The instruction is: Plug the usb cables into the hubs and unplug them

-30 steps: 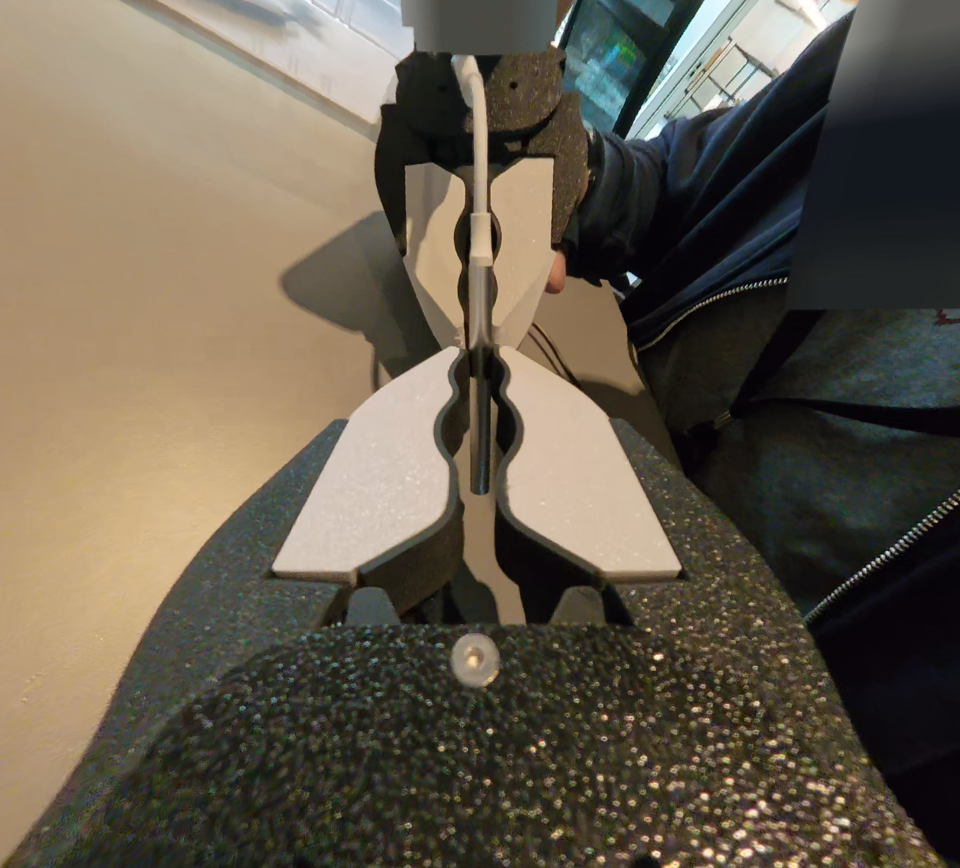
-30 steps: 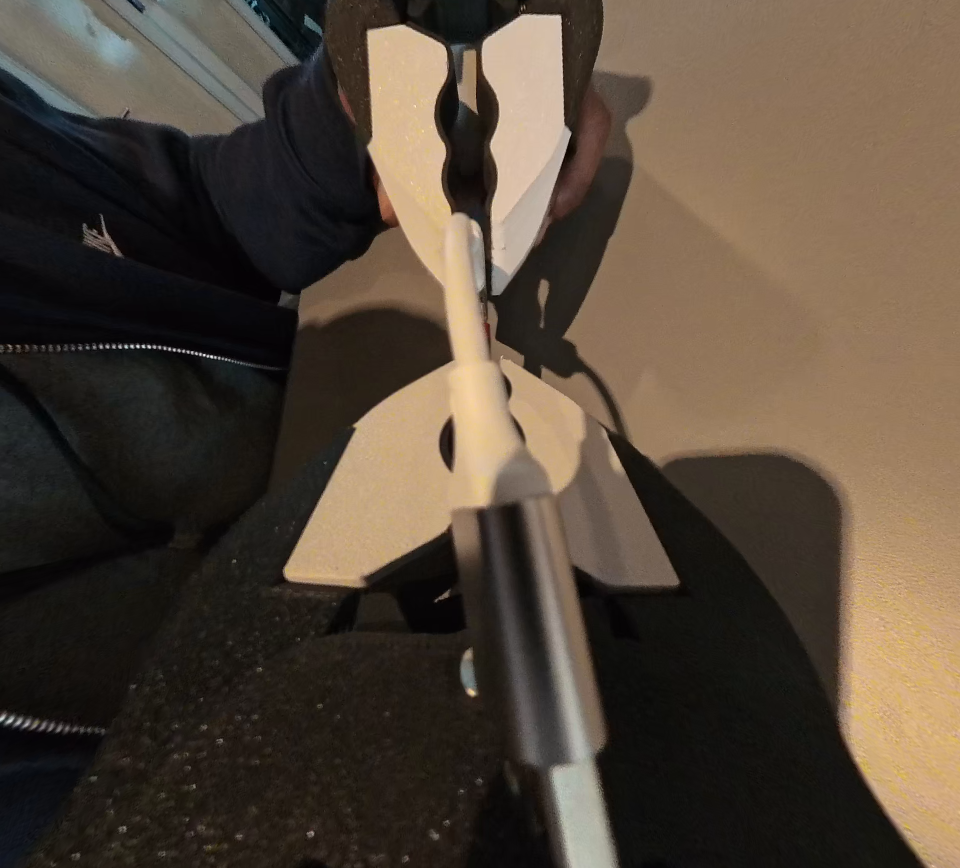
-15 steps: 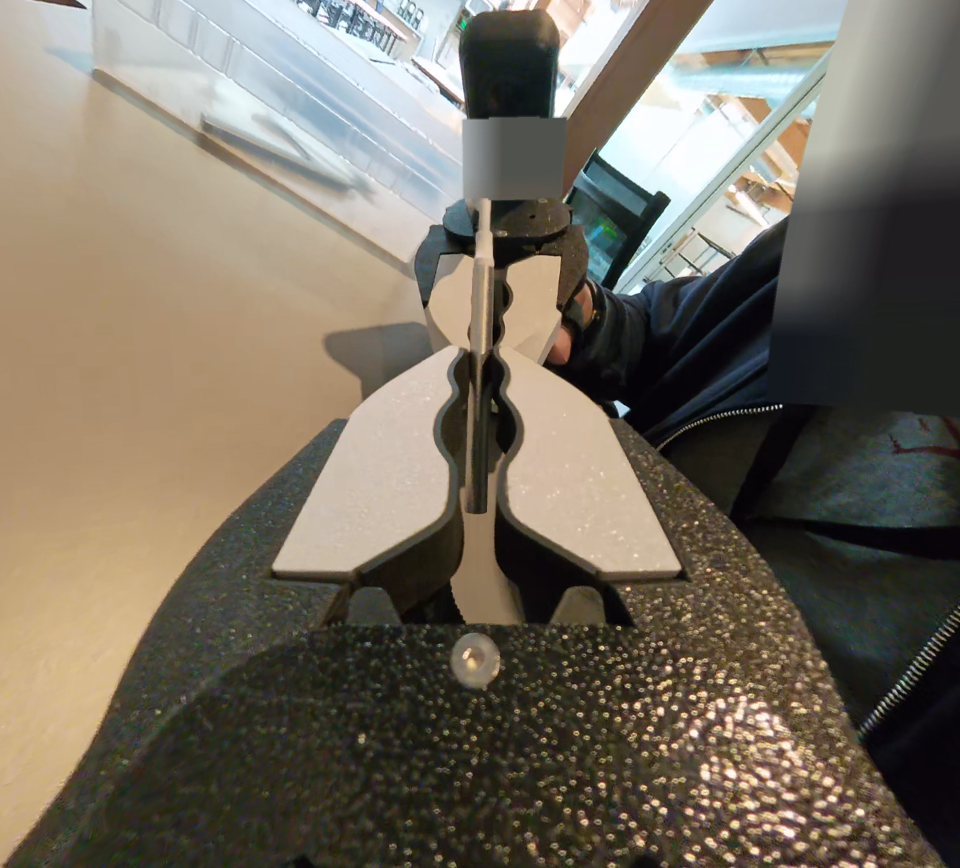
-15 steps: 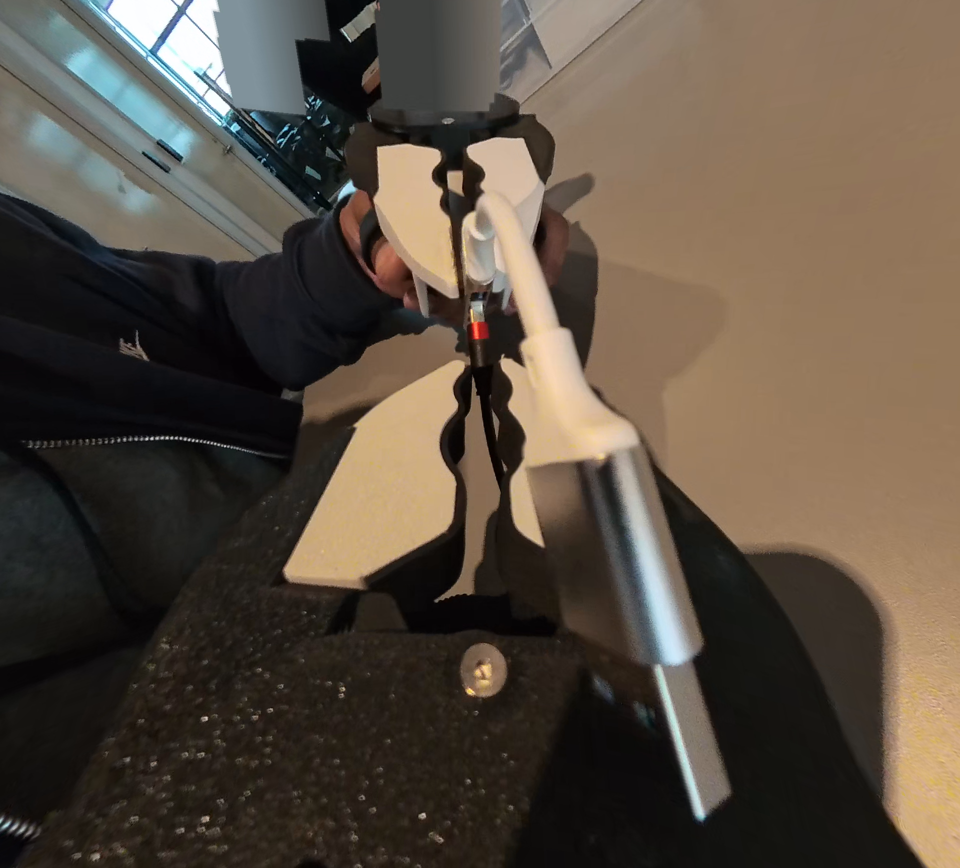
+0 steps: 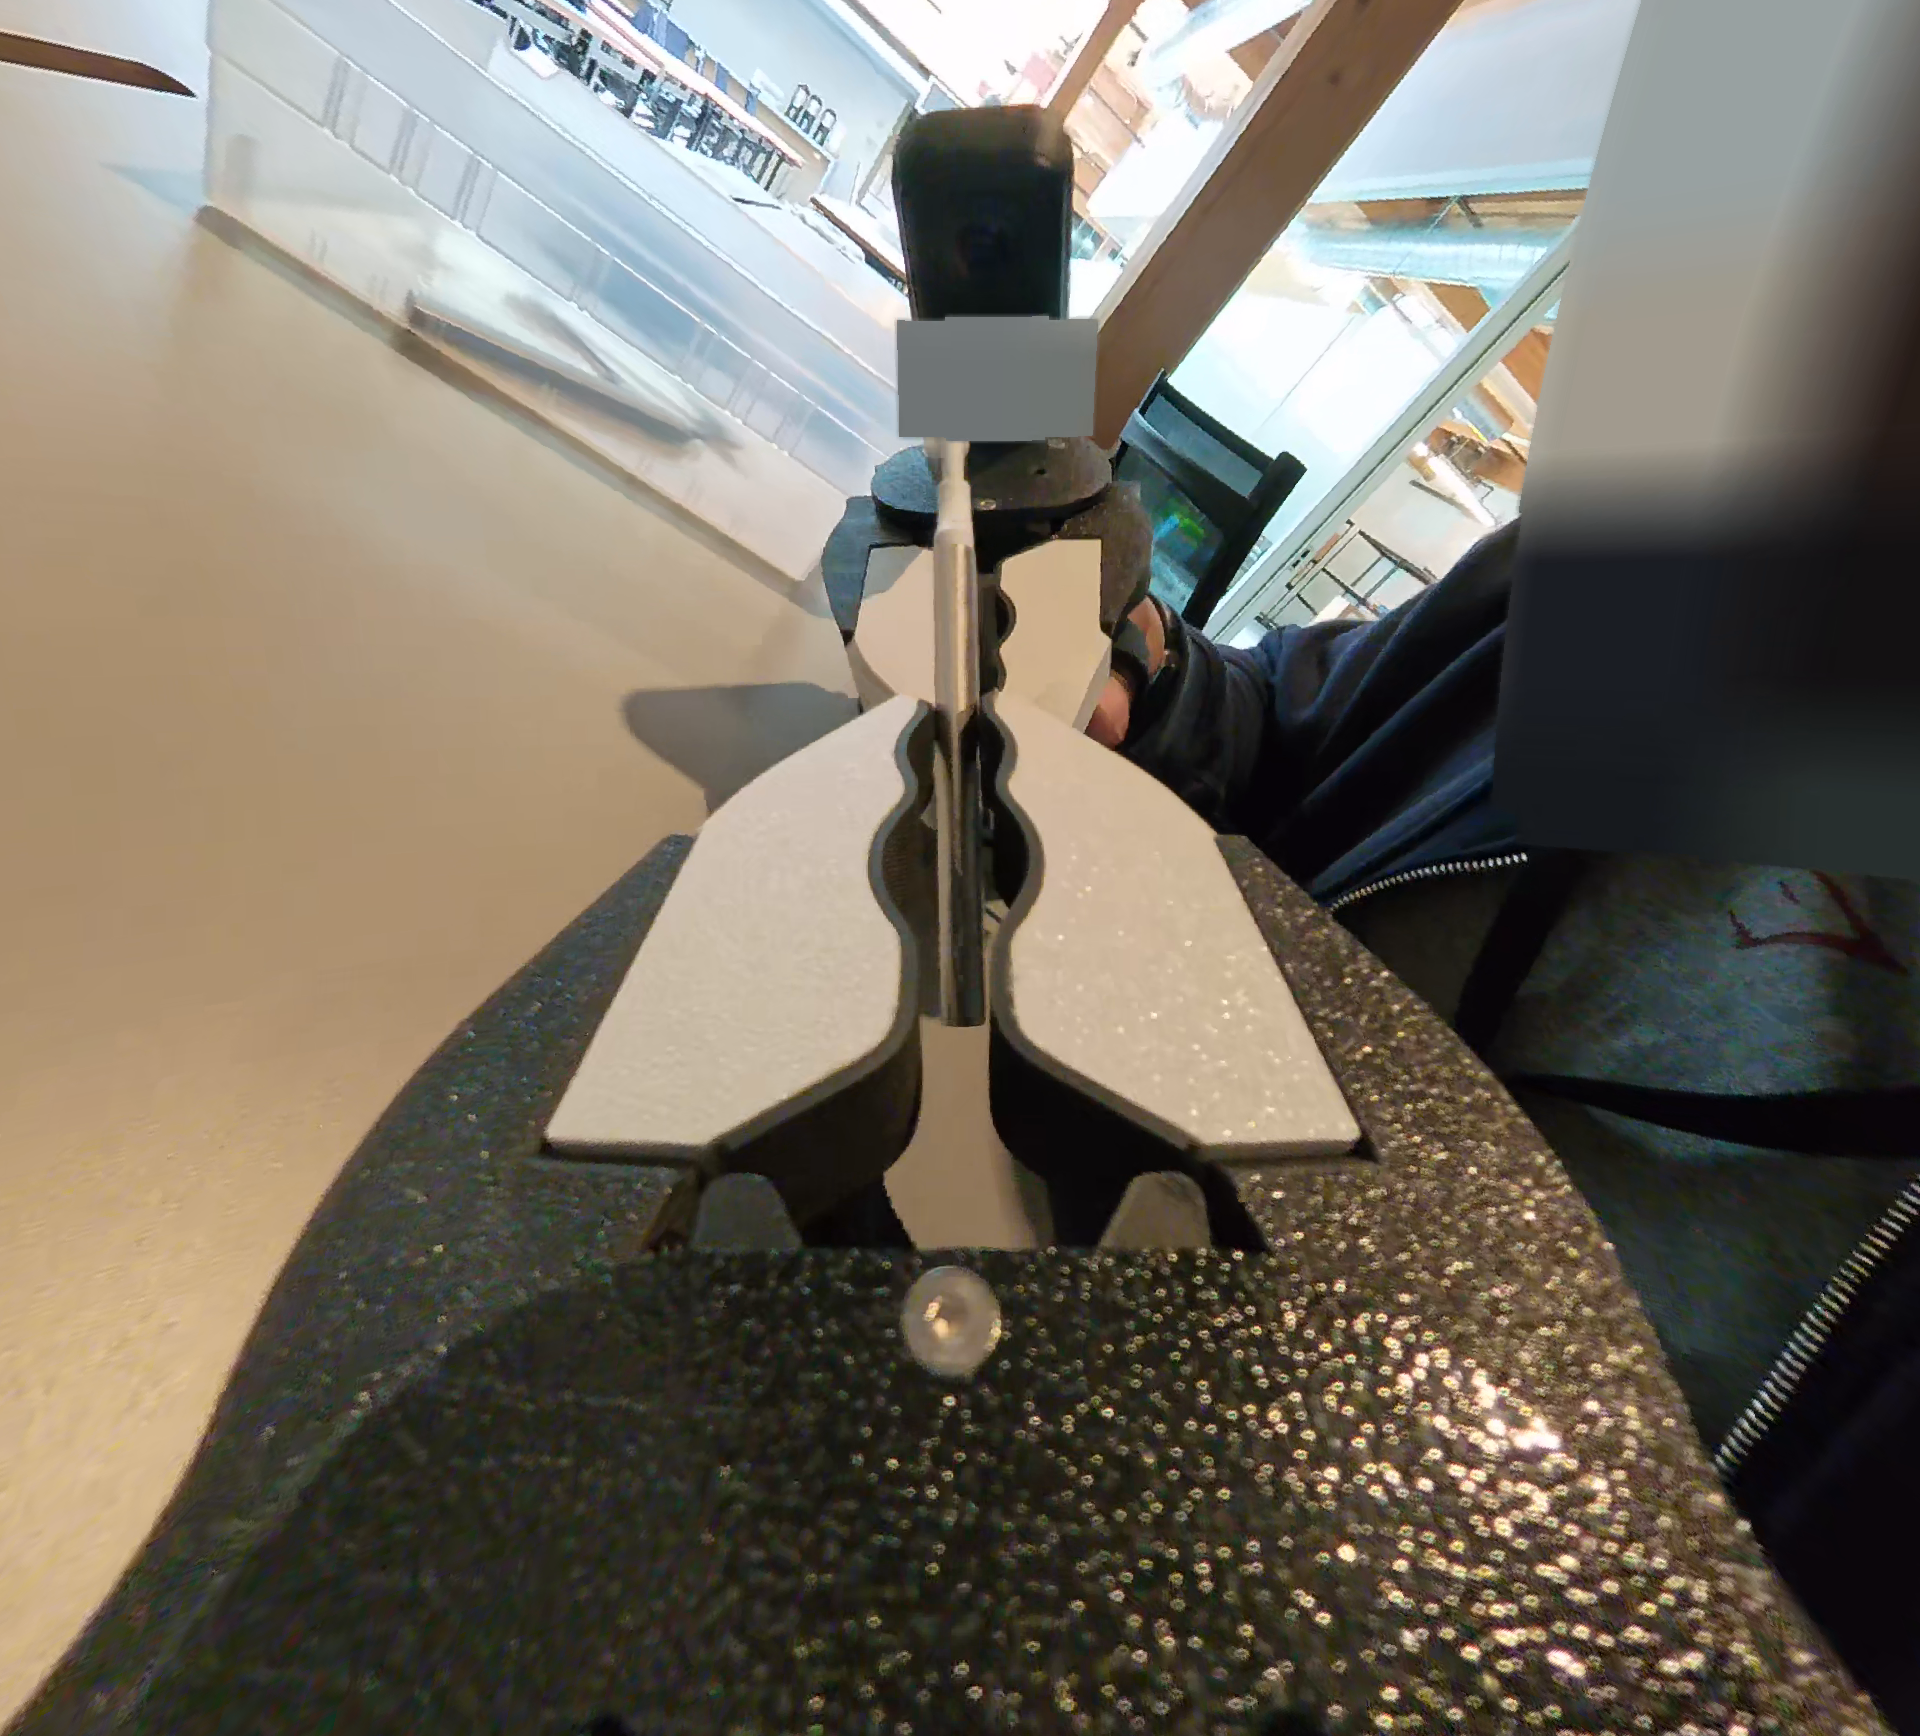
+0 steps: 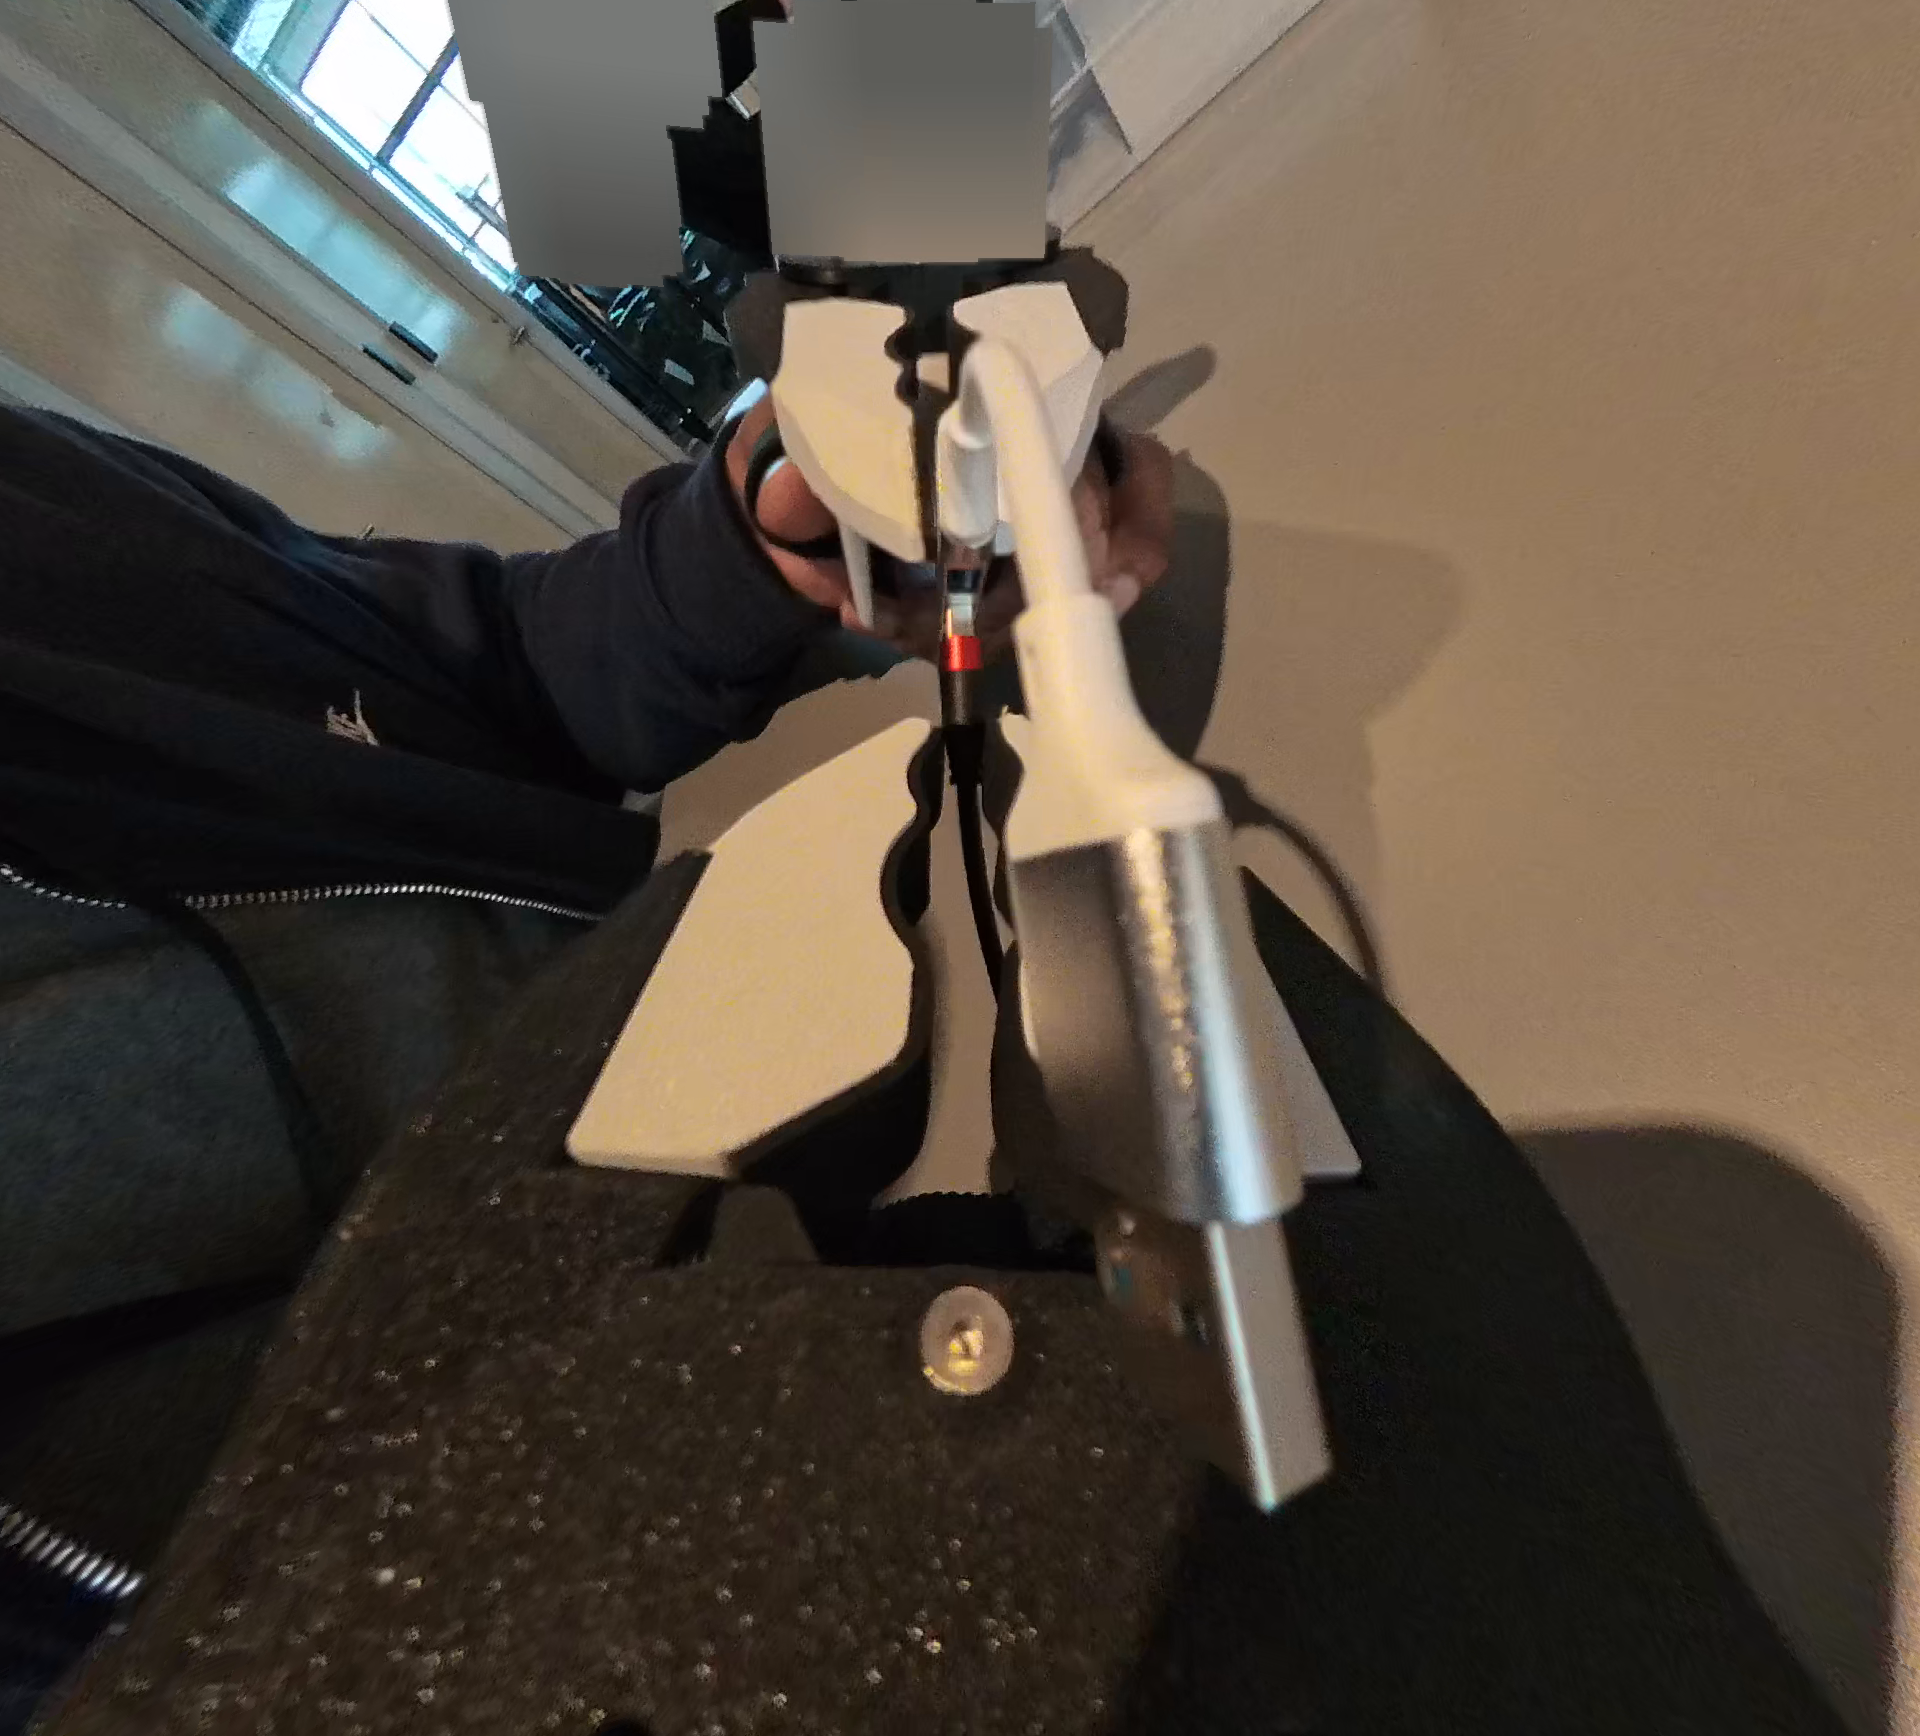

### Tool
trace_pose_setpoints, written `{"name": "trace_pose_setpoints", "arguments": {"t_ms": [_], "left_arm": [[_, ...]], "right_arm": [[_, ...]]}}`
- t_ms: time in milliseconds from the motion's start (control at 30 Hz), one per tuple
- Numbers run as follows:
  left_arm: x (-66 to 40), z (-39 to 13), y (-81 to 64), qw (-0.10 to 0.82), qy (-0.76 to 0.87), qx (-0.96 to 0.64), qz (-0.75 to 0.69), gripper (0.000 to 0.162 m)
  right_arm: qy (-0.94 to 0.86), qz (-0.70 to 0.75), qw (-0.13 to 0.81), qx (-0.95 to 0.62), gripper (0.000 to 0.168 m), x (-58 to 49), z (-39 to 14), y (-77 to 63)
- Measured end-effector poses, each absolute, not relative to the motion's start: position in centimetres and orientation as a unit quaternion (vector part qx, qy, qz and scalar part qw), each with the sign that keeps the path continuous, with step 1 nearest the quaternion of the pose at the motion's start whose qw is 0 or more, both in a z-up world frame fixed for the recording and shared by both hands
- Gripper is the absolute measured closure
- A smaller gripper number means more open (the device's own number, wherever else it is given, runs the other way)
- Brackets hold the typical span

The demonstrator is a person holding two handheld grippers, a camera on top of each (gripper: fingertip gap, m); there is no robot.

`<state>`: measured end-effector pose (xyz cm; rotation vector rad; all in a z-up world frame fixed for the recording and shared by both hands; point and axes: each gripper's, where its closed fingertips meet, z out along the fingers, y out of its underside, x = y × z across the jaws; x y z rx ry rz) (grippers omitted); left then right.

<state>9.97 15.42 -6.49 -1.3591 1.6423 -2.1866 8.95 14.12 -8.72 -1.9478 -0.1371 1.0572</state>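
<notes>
My left gripper (image 5: 956, 730) is shut on a thin silver hub (image 5: 958, 855) seen edge-on, with a white cable (image 5: 951, 491) at its far end. My right gripper (image 6: 961, 736) is shut on a black cable (image 6: 977, 865) just behind its red-banded plug (image 6: 958, 652). The plug's metal tip points at the left gripper (image 6: 935, 574), which faces me. I cannot tell whether it is inserted. A white cable (image 6: 1049, 523) loops from there to a silver piece (image 6: 1143, 1011) hanging close to the right lens, over my right finger. The right gripper (image 5: 982, 689) also shows in the left wrist view.
Both grippers are rolled on their sides above a beige table (image 5: 260, 855), which also shows in the right wrist view (image 6: 1610, 543). A person's dark jacket (image 5: 1351, 751) fills the other side. A clear plastic organiser (image 5: 416, 159) stands at the table's far edge. The tips of both grippers are at nearly the same place. Both grippers' tips are roughly 35 centimeters from the clear plastic organiser (image 5: 416, 159).
The two grippers have drawn apart and tilted up. The silver piece on the white cable swung off centre to the right in the right view, uncovering the black cable and red-banded plug.
</notes>
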Motion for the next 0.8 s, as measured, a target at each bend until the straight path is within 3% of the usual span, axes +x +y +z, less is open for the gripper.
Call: {"name": "trace_pose_setpoints", "arguments": {"t_ms": [267, 433, 533, 800], "left_arm": [[8.8, -6.5, 16.4, 0.035, 0.561, -0.443, -0.699, 0.157], [8.5, -8.1, 14.8, -0.008, 0.588, -0.447, -0.674, 0.147], [8.4, -8.0, 14.3, -0.012, 0.593, -0.437, -0.676, 0.154], [8.1, -8.5, 14.0, -0.028, 0.602, -0.441, -0.665, 0.154]], "right_arm": [[-0.051, 0.452, 0.42, -0.785, 0.162, 8.8, -8.9, 13.7], [-0.06, 0.463, 0.414, -0.782, 0.162, 8.5, -8.7, 13.4], [-0.062, 0.459, 0.415, -0.783, 0.162, 8.6, -8.7, 13.4], [-0.069, 0.452, 0.417, -0.786, 0.162, 8.5, -8.8, 13.3]]}}
